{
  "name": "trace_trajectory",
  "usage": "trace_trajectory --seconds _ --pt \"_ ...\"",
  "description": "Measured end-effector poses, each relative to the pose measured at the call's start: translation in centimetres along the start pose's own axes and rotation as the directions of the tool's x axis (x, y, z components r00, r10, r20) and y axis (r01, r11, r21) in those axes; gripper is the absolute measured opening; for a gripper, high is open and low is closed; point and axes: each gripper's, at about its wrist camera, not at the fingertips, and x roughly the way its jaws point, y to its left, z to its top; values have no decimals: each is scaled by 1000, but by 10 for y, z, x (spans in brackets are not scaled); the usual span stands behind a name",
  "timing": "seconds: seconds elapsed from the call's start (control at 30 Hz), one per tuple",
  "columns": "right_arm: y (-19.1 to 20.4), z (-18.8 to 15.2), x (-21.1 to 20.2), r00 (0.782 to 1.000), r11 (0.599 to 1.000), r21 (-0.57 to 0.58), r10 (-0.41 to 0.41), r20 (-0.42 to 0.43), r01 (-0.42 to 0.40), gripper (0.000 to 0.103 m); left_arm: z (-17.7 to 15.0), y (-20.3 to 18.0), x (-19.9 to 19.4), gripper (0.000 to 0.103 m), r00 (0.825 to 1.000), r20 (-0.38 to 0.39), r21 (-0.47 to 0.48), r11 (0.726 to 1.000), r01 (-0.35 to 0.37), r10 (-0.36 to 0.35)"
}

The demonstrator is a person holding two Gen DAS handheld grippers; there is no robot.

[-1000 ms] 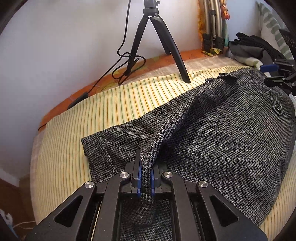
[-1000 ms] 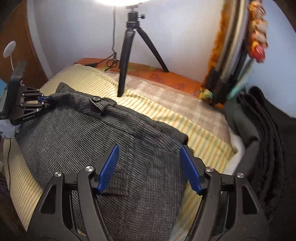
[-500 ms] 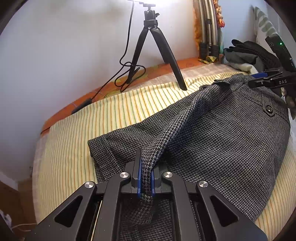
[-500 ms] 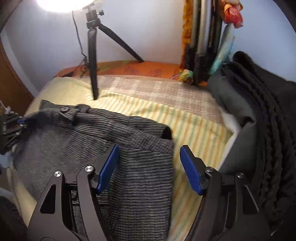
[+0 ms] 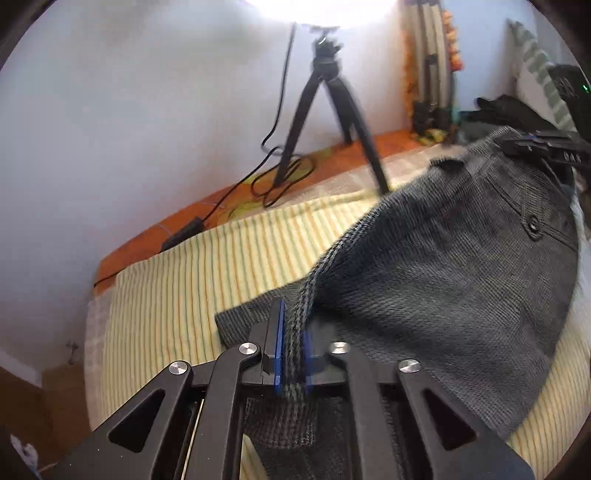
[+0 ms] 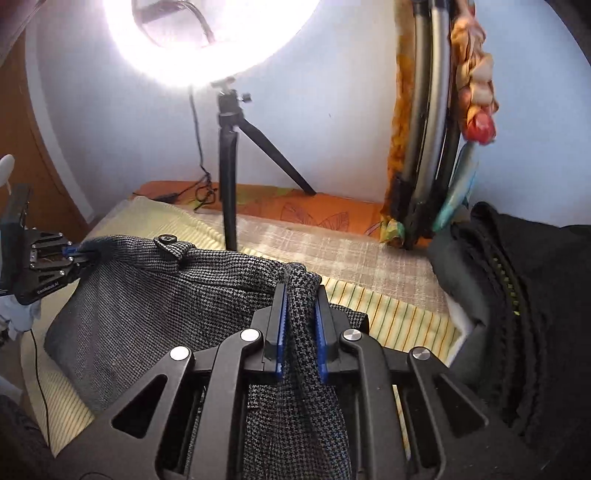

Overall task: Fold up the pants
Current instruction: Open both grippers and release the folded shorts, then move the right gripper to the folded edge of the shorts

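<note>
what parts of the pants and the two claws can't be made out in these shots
- Left wrist view: the pants are smeared by motion blur, so the weave and button are soft; the right claw is cut off by the right edge.
- Left wrist view: the fabric below the left claw is hidden by its own frame.
- Right wrist view: the right claw's frame covers the near fabric; the ring light glare washes out its centre.

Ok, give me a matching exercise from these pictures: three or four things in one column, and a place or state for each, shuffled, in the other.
Things:
1. grey houndstooth pants
2. black tripod
3. yellow striped sheet
4. left gripper

Places or states:
A. stands near the wall
B. spread under the garment
C. pinched at both ends
D. shut on fabric

Pairs: 1-C, 2-A, 3-B, 4-D
</note>
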Motion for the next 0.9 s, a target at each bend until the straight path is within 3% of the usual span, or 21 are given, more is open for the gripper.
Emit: trace_trajectory --seconds 0.07,0.2,0.43,0.53,0.63,0.8,0.9 --pt "2 -2 21 998 999 -13 -40 -49 39 13 6 11 14 27 999 -33 -43 999 -21 19" --pt "0 -9 41 993 998 -19 -68 -92 67 13 4 38 9 29 998 -7 -130 989 -63 62" --pt "-1 -7 50 991 998 -20 -69 -110 68 13 -43 77 -30 38 1000 16 -287 958 -20 26" --pt "-3 -4 51 990 997 -9 -75 -118 75 21 -64 74 -45 38 1000 19 -315 949 -1 8" --pt "-6 -1 33 993 996 21 -81 -87 83 40 -85 60 -65 39 999 32 -297 955 0 10" --pt "4 -7 -16 997 996 39 -78 -21 78 44 -105 27 -101 41 998 65 -266 964 19 -2" --pt "20 -25 -51 999 998 58 -33 23 31 53 -114 8 -118 41 996 85 -251 968 25 -4"
